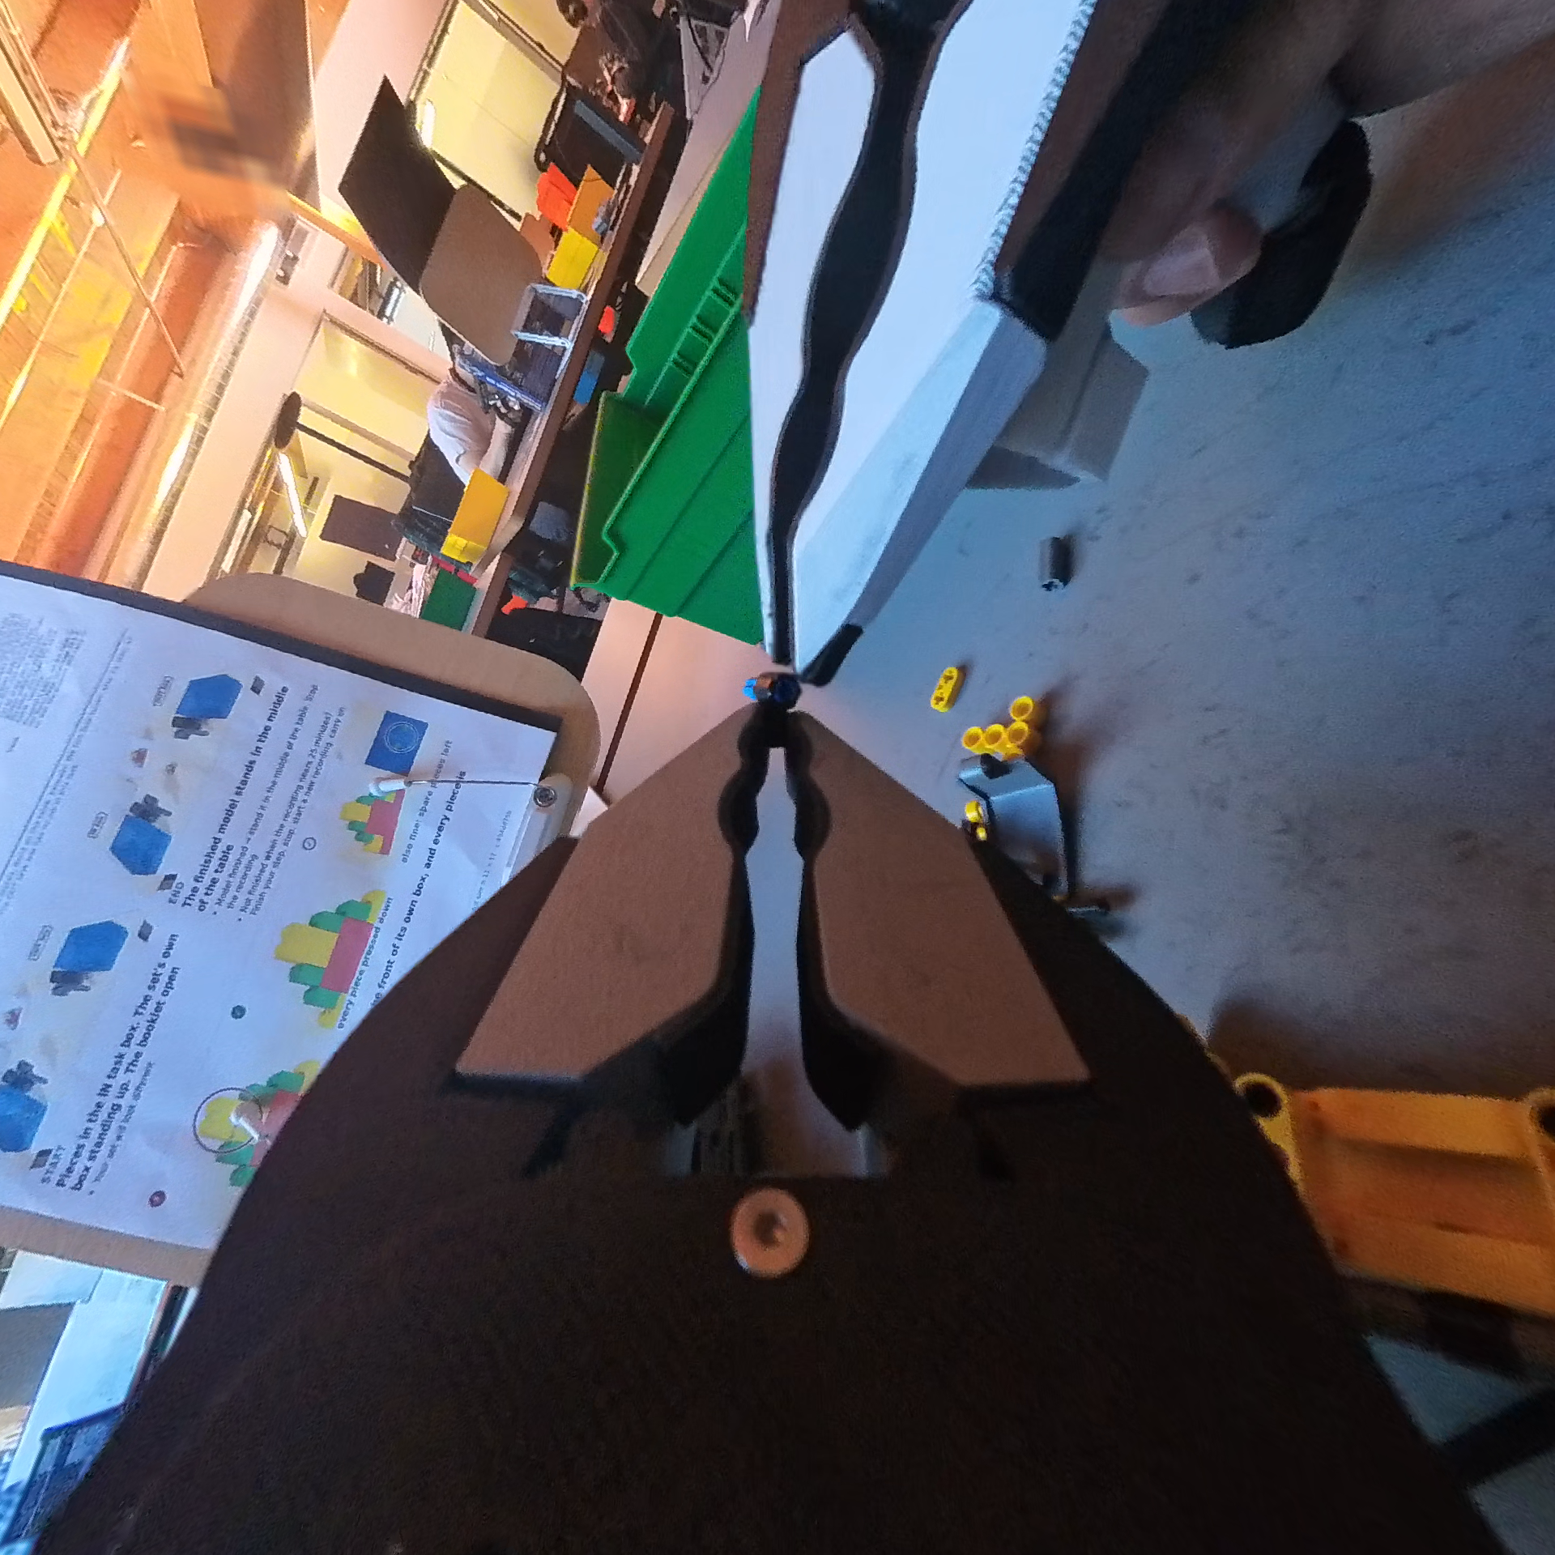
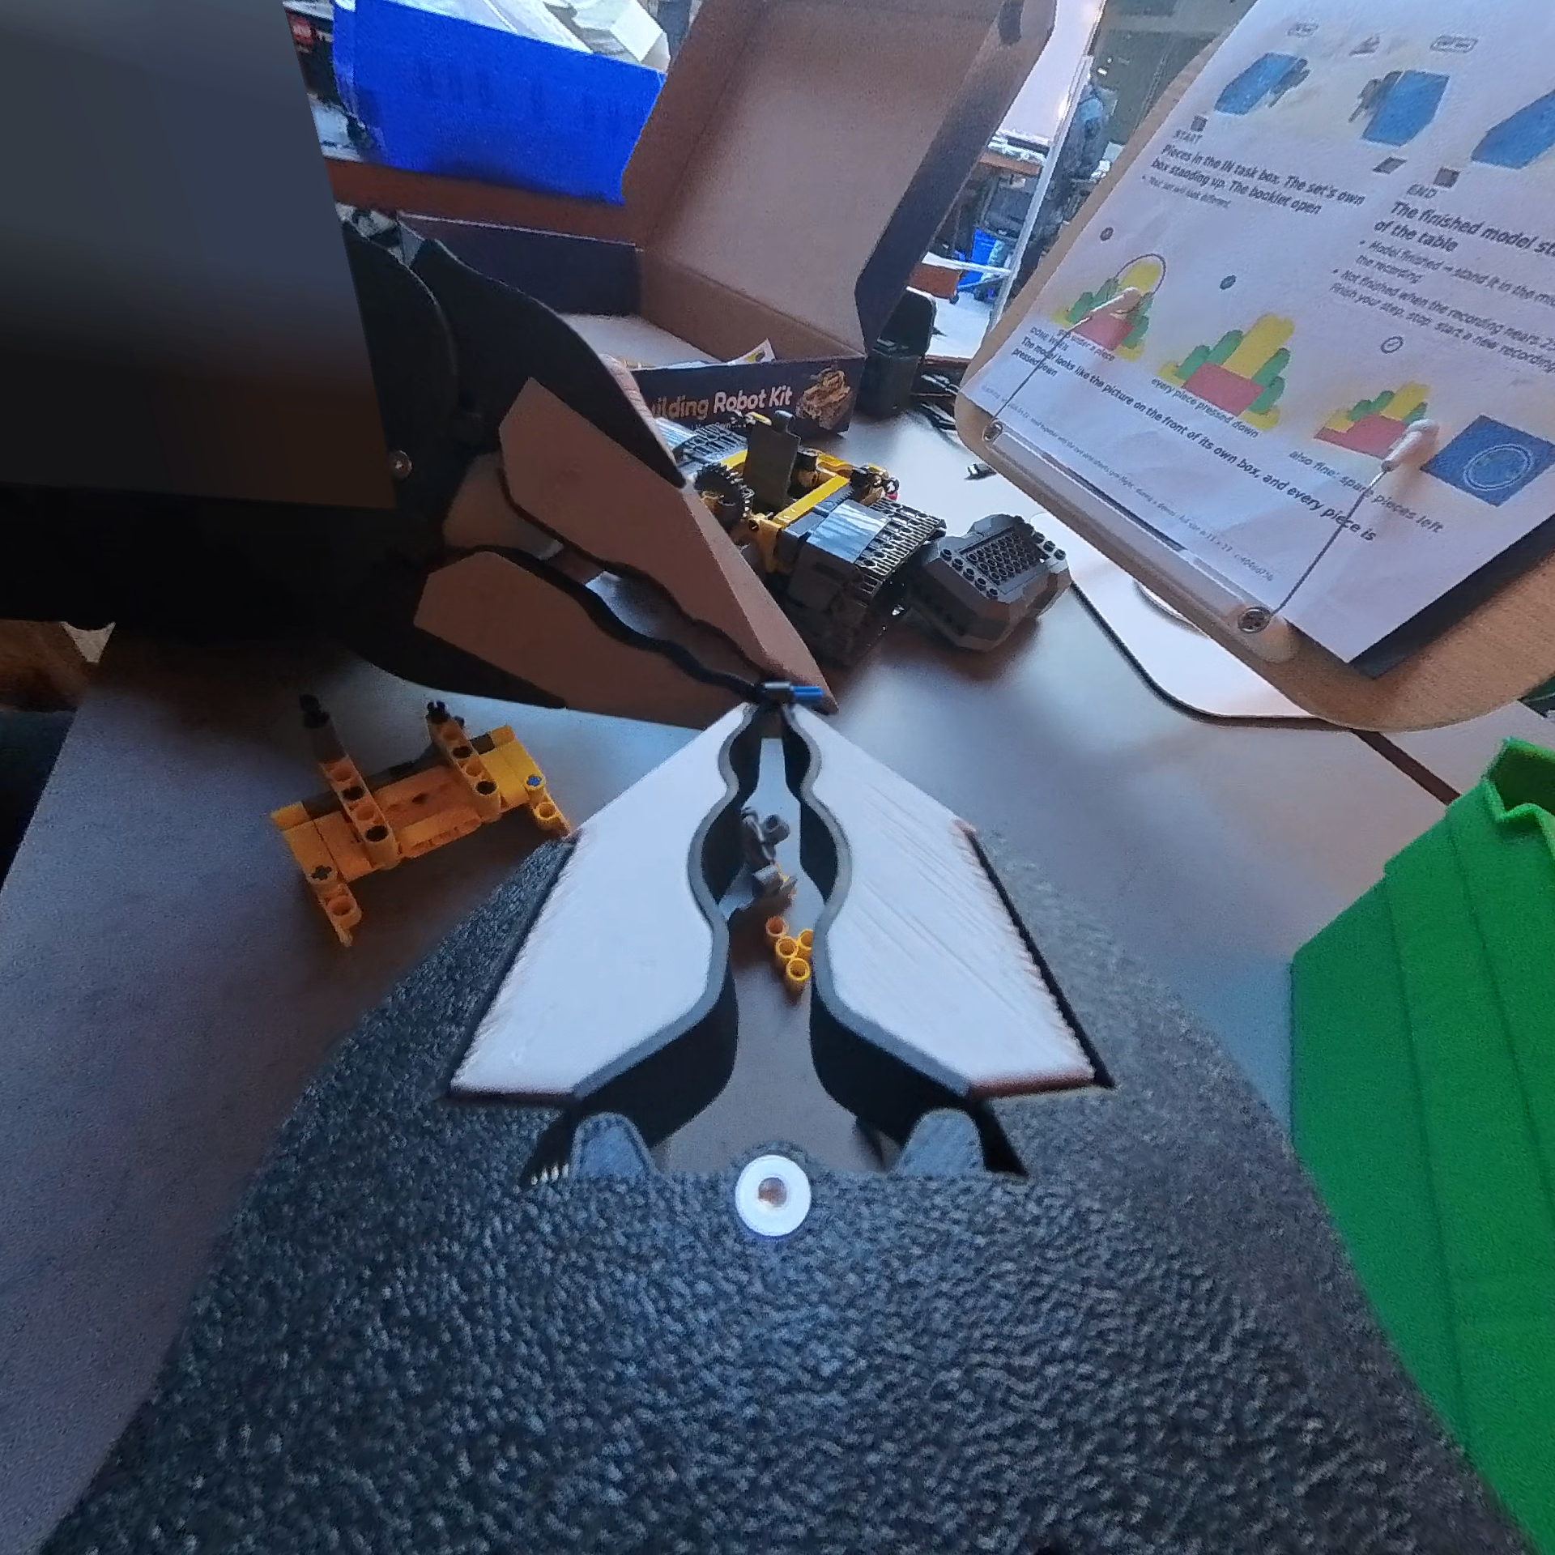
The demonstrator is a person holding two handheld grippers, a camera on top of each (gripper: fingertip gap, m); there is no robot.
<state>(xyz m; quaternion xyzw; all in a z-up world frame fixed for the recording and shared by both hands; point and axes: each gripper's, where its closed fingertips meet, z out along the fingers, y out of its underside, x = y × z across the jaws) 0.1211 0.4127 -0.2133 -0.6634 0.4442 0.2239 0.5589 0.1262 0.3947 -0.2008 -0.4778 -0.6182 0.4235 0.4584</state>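
Working over the grey table [image 2: 1052,757], you are holding both grippers tip to tip above its surface. Largest in the scene is the green bin [image 2: 1430,1094], standing at the right edge of the right wrist view, and the wooden stand carrying a printed instruction sheet [image 2: 1313,278], which is leaning upright behind the working area. An open cardboard box [image 2: 757,193] is sitting at the back of the table, with a partly built yellow-and-black tracked model [image 2: 833,538] just in front of it.

You are keeping the left gripper [image 1: 772,715], with the tan fingers, nearly closed, its tips pinching one end of a small black-and-blue pin [image 1: 770,690]. You are bringing the right gripper [image 2: 767,715], with the white fingers, against the same pin [image 2: 787,692] from the opposite side, its jaws likewise almost together. The pin is sitting exactly where the two sets of tips are meeting, clear of the table; which gripper is bearing its weight cannot be told.

On the table, a yellow beam assembly [image 2: 404,816] is lying to the left of the right gripper. Smaller still, a yellow connector with several round holes [image 1: 1001,732] is lying beside a grey part [image 1: 1014,795], both showing under the right gripper's fingers. A small yellow piece [image 1: 946,686] and a short black piece [image 1: 1056,562] are lying apart from these.
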